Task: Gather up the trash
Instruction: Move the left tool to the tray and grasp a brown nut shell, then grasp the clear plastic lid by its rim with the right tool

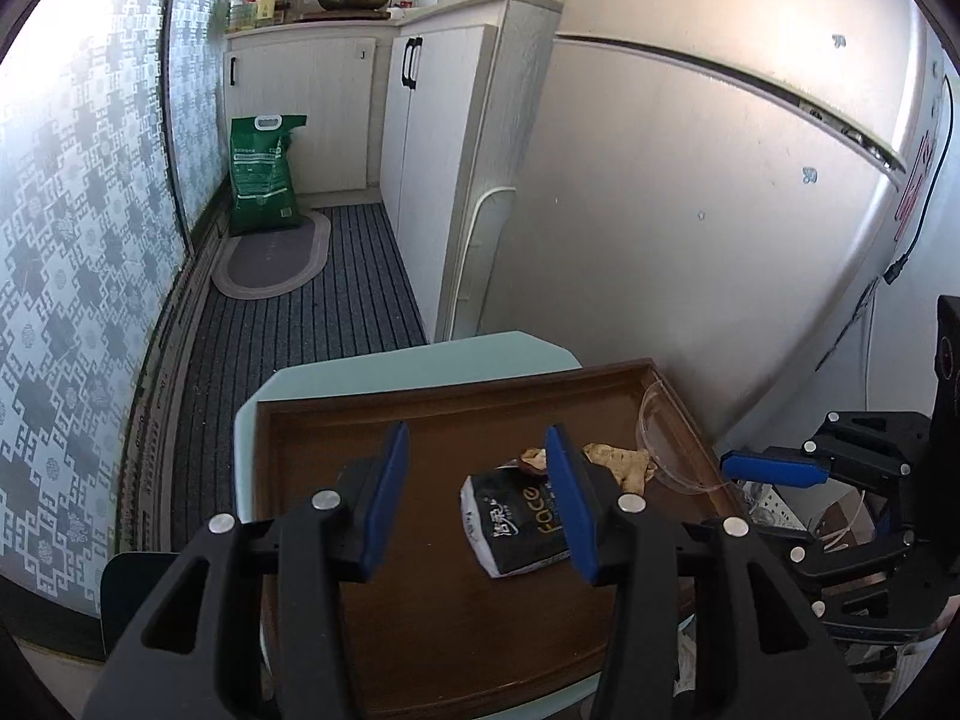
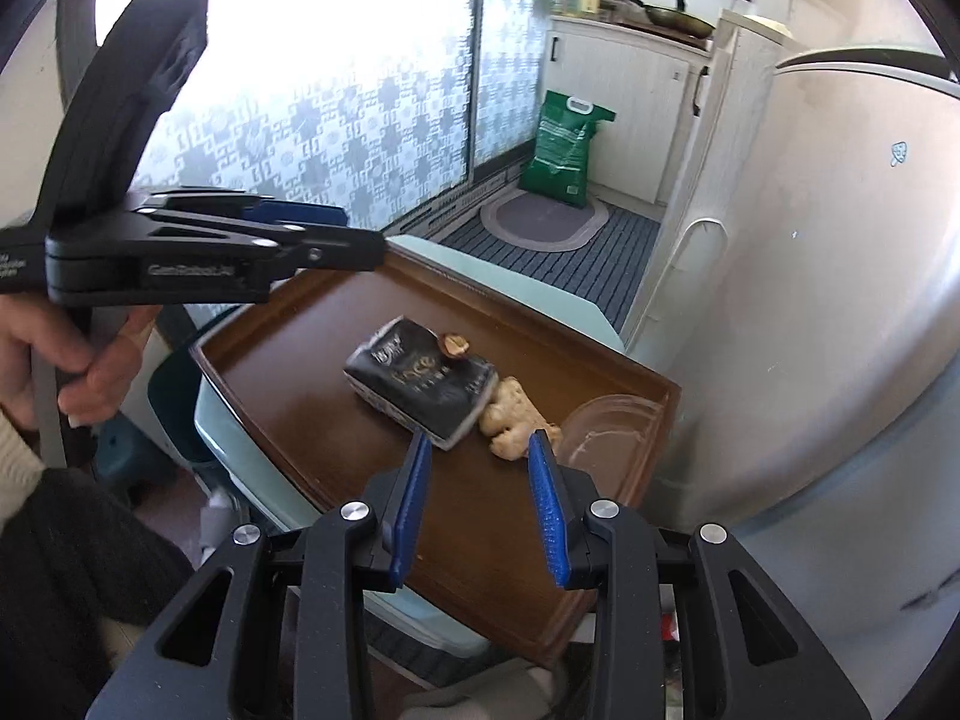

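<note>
A brown tray (image 1: 432, 600) (image 2: 288, 372) rests on a pale blue stool. On it lie a black tissue pack (image 1: 516, 522) (image 2: 420, 384), a brown nut shell (image 1: 533, 459) (image 2: 454, 343), a piece of ginger (image 1: 624, 462) (image 2: 516, 420) and a clear plastic lid (image 1: 666, 438) (image 2: 612, 432). My left gripper (image 1: 477, 438) (image 2: 360, 231) hovers open above the tray's left half, with nothing between its fingers. My right gripper (image 2: 480, 441) is open over the tray's near edge, just short of the pack and the ginger. One of its blue fingers (image 1: 774, 471) shows at the right of the left wrist view.
A white fridge (image 1: 720, 210) (image 2: 810, 300) stands close behind the tray. White cabinets (image 1: 420, 150), a green sack (image 1: 264, 174) (image 2: 561, 150) and an oval mat (image 1: 276, 258) lie beyond on striped floor. Patterned glass (image 1: 72, 240) runs along the left. A person's hand (image 2: 78, 360) holds the left gripper.
</note>
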A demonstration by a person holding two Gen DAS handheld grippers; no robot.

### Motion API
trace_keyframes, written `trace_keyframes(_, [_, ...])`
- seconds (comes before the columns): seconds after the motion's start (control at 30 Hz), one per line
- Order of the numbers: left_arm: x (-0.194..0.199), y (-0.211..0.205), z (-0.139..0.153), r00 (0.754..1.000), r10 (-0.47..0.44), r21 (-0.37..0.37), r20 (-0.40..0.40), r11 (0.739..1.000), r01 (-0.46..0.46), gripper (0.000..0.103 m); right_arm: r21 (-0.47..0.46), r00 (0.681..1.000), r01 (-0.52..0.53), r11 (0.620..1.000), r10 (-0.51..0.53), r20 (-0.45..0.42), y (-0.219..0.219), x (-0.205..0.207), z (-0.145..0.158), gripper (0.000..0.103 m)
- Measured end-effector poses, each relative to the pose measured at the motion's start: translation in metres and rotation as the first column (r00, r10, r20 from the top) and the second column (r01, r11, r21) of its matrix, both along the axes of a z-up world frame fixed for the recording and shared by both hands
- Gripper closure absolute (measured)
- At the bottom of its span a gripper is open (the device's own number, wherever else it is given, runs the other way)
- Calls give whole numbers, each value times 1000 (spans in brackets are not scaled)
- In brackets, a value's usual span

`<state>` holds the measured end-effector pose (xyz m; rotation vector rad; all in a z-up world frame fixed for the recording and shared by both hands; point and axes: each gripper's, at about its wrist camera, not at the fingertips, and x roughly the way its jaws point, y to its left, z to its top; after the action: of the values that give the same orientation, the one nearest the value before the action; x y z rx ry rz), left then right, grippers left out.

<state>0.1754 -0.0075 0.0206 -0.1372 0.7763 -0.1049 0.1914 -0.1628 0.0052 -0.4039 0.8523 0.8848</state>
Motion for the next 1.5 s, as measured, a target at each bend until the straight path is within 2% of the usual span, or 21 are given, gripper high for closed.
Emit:
trace_keyframes(0.37, [34,-25,-30,995,-16,44,-98,999,20,52,41,998,49,998,-48,-35,-25,4,-12,69])
trace_keyframes(0.8, [45,-41,-48,994,-17,131,-111,991,32,47,25,998,53,998,-52,-34,-29,6,-17,69])
trace_keyframes(0.93, [44,-45,-52,993,-22,153,-112,987,39,51,27,998,56,998,-55,-34,-30,7,-17,69])
trace_keyframes(1.0, [44,-46,-53,993,-26,153,-114,987,43,55,24,998,57,998,-56,-34,-31,6,-18,69])
trace_keyframes(1.07, [44,-45,-54,993,-29,157,-111,986,47,64,22,998,56,998,-55,-34,-31,6,-18,69])
trace_keyframes(1.2, [43,-46,-54,993,-45,150,-113,987,62,72,1,998,50,999,-50,-23,-27,5,-19,69])
trace_keyframes(1.27, [43,-48,-54,993,-48,163,-111,984,66,83,-18,999,40,999,-41,-12,-22,3,-18,69])
trace_keyframes(1.5, [40,-44,-51,994,-47,137,-101,989,61,83,-69,1000,21,997,-20,18,-9,-2,-22,69])
